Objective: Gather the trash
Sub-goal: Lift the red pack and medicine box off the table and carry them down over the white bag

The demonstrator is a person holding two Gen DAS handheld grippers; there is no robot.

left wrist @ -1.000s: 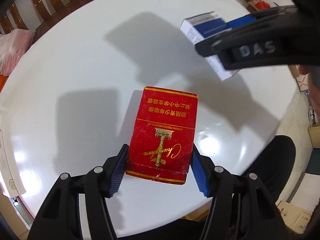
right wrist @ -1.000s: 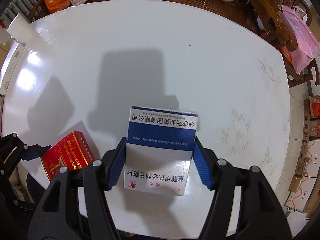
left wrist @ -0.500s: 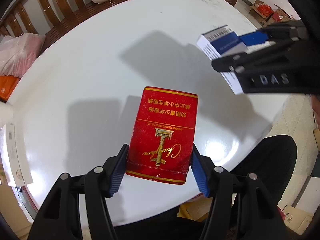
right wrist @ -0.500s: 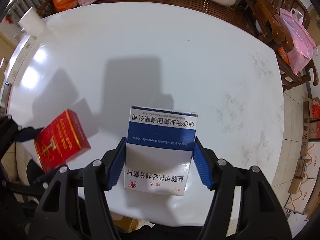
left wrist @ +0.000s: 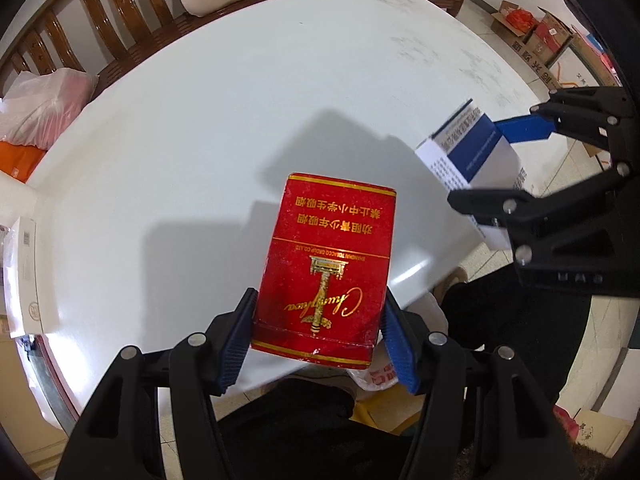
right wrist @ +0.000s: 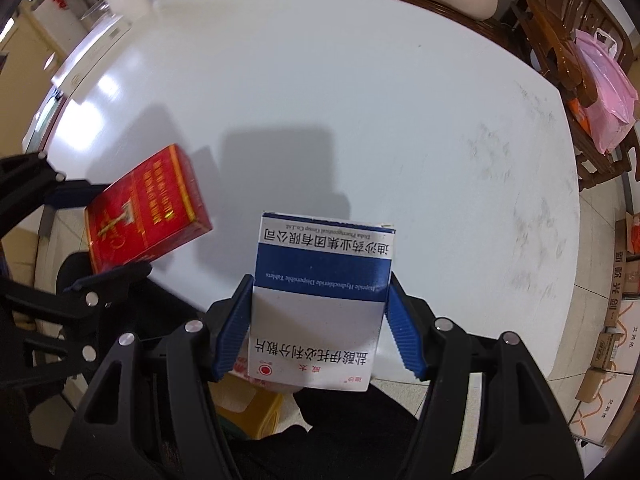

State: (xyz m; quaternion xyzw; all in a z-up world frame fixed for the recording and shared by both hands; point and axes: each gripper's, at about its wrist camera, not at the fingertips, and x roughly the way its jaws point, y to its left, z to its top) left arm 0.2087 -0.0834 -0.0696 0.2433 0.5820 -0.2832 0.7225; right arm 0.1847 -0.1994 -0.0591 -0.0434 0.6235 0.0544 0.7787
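- The white table [left wrist: 168, 128] is the biggest thing under me, and I see no trash left on its top; both boxes are lifted clear of it and sit over its near edge, which I judge suits a drop into something below.
- My left gripper [left wrist: 318, 334] pinches the red cigarette box [left wrist: 326, 264] at its lower end, blue pads pressed on both side walls, box pointing away from the camera.
- My right gripper [right wrist: 320, 330] clamps the blue-and-white medicine box [right wrist: 320, 300] the same way, so each hand carries one piece.
- The right wrist view alone shows a yellow bin [right wrist: 250, 404] with white paper under the box; I judge that is the target.
- The left wrist view alone shows a white bag with red print [left wrist: 382, 374] beneath the table edge, and the right gripper side-on.
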